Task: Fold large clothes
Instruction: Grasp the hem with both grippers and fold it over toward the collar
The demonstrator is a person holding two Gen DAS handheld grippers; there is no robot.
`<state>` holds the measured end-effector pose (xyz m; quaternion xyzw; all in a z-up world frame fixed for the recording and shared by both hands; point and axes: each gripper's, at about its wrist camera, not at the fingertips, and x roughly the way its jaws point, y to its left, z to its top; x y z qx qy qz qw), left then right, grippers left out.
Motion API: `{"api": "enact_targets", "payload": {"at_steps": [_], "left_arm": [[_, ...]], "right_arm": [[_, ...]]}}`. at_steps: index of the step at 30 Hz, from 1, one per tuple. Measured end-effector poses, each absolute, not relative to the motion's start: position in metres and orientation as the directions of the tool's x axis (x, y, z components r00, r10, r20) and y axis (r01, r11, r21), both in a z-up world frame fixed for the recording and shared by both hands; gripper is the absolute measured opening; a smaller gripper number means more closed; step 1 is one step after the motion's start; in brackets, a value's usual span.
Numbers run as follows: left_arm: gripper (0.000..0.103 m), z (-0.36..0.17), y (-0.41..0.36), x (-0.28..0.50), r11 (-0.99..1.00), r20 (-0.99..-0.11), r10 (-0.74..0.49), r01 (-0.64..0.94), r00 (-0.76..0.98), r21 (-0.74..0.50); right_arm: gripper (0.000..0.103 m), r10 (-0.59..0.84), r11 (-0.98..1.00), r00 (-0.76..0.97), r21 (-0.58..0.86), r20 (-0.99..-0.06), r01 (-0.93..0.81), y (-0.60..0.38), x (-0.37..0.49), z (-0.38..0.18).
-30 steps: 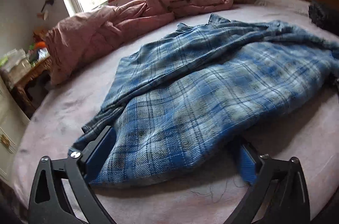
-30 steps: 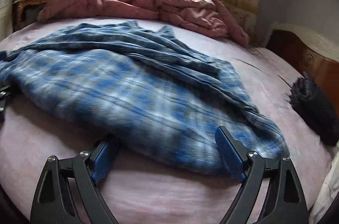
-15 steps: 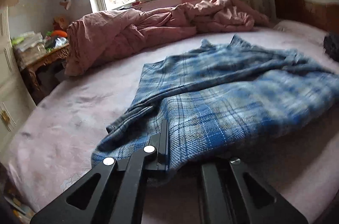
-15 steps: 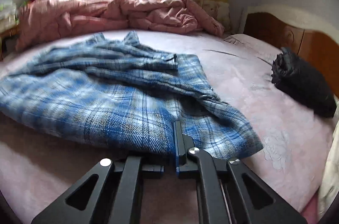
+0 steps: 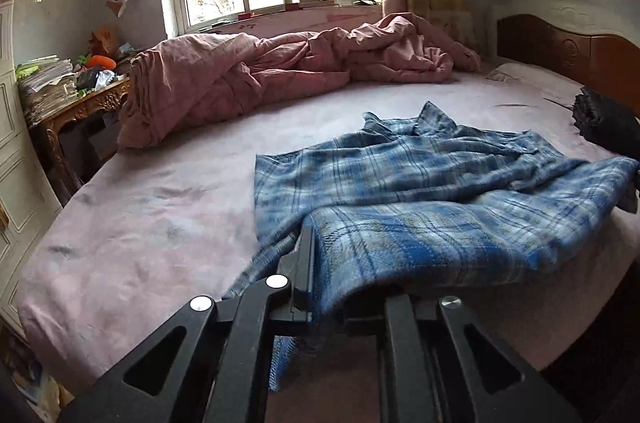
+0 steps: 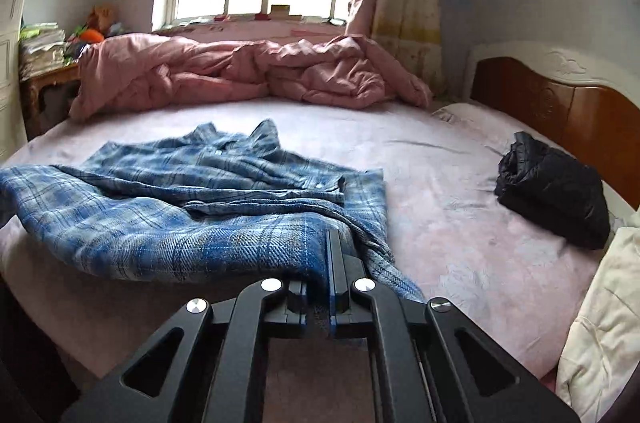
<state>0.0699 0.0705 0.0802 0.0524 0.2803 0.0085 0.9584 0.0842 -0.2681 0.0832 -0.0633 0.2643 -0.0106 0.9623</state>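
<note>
A blue plaid shirt (image 5: 420, 183) lies crumpled on the pink bed sheet (image 5: 160, 203), collar toward the window. My left gripper (image 5: 320, 251) pinches the shirt's near hem at its left corner. The cloth drapes over the right finger and hangs below the jaws, which are opening slightly with the fabric still between them. In the right wrist view the same shirt (image 6: 180, 191) spreads to the left. My right gripper (image 6: 322, 263) is shut on the hem's right corner. The held edge is raised off the bed.
A bunched pink quilt (image 5: 280, 71) lies along the far side under the window. A folded black garment (image 6: 552, 191) sits near the wooden headboard (image 6: 560, 111). A cluttered side table (image 5: 80, 103) stands at the left, and a cream pillow (image 6: 600, 323) lies at the near right.
Both grippers went from wide open around the shirt's near hem to closed on it. They then rose and drew back, lifting the hem off the bed.
</note>
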Motion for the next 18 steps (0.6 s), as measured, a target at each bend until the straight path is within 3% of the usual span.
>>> {"api": "enact_targets", "payload": {"at_steps": [8,18], "left_arm": [[0.014,0.106,0.081,0.161,0.994,-0.554,0.069,-0.014,0.83,0.104],[0.012,0.065,0.094,0.303,0.999,-0.729,0.051,-0.041,0.683,0.032]], "right_arm": [[0.006,-0.099,0.987,0.865,-0.156,-0.492,0.024,-0.267,0.16,0.109],[0.006,-0.027,1.0,0.723,-0.016,-0.69,0.023,-0.271,0.333,0.069]]}}
